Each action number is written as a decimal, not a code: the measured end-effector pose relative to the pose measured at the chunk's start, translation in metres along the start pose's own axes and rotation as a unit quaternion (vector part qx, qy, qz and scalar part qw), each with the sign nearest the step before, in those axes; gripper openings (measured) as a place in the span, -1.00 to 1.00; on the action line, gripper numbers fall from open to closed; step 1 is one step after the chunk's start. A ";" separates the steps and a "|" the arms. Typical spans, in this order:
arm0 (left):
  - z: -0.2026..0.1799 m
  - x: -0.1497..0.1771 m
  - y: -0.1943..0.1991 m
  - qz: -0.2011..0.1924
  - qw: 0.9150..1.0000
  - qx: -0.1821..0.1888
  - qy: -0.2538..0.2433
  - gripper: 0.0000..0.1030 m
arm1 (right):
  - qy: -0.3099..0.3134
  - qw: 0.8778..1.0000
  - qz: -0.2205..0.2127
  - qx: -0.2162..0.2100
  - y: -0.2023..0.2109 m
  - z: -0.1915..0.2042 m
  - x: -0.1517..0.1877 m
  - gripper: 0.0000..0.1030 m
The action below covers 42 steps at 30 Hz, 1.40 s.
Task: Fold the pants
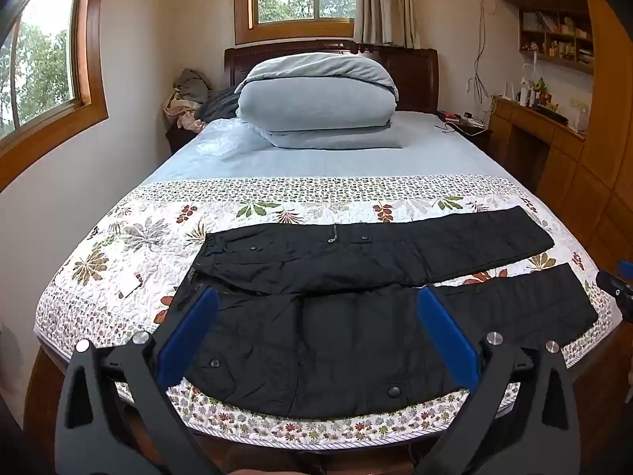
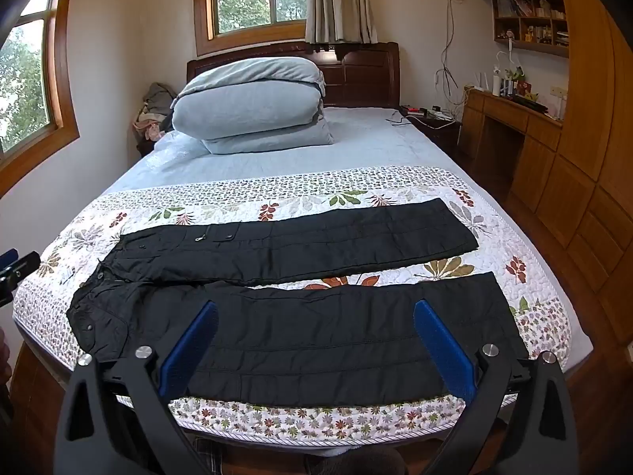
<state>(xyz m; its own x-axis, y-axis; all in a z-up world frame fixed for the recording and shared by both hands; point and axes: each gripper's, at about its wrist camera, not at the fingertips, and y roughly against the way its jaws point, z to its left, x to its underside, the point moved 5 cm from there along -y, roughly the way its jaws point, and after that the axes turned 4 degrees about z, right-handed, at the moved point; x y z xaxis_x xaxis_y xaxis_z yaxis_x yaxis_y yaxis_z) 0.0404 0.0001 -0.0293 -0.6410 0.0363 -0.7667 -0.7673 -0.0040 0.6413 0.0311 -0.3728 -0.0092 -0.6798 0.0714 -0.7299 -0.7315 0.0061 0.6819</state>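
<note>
Black pants (image 1: 336, 340) lie spread flat across the foot of the bed, waist to the left, both legs running right with a gap between them. They also show in the right wrist view (image 2: 316, 340). My left gripper (image 1: 316, 301) is open and empty, hovering above the near leg's upper part close to the waist. My right gripper (image 2: 316, 308) is open and empty, hovering above the near leg further right. Part of the right gripper shows at the right edge of the left wrist view (image 1: 621, 289), and part of the left gripper at the left edge of the right wrist view (image 2: 16, 269).
A floral quilt (image 1: 118, 245) covers the bed's foot. A folded blue duvet (image 1: 316, 103) sits near the headboard. Wooden cabinets and a desk (image 2: 554, 138) stand along the right. A clothes pile (image 1: 190, 99) lies at the far left.
</note>
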 end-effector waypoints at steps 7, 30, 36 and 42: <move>0.003 0.001 -0.002 0.004 1.000 0.003 0.001 0.96 | -0.003 1.000 0.000 0.000 0.000 0.000 0.000 0.94; 0.001 0.000 -0.004 0.006 1.000 -0.004 -0.004 0.96 | -0.005 1.000 -0.004 0.017 0.000 -0.006 -0.002 0.94; 0.000 0.001 -0.004 0.006 1.000 -0.005 -0.005 0.96 | -0.004 1.000 -0.004 0.014 0.000 -0.007 -0.002 0.94; 0.000 0.001 -0.004 0.006 1.000 -0.005 -0.005 0.96 | -0.003 1.000 -0.003 0.013 0.000 -0.007 -0.002 0.94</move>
<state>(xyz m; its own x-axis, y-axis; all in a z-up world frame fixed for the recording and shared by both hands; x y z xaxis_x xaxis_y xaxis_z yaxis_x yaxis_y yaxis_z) 0.0423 0.0006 -0.0326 -0.6498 0.0456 -0.7588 -0.7599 -0.0137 0.6499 0.0321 -0.3799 -0.0081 -0.6750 0.0782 -0.7336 -0.7337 0.0333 0.6787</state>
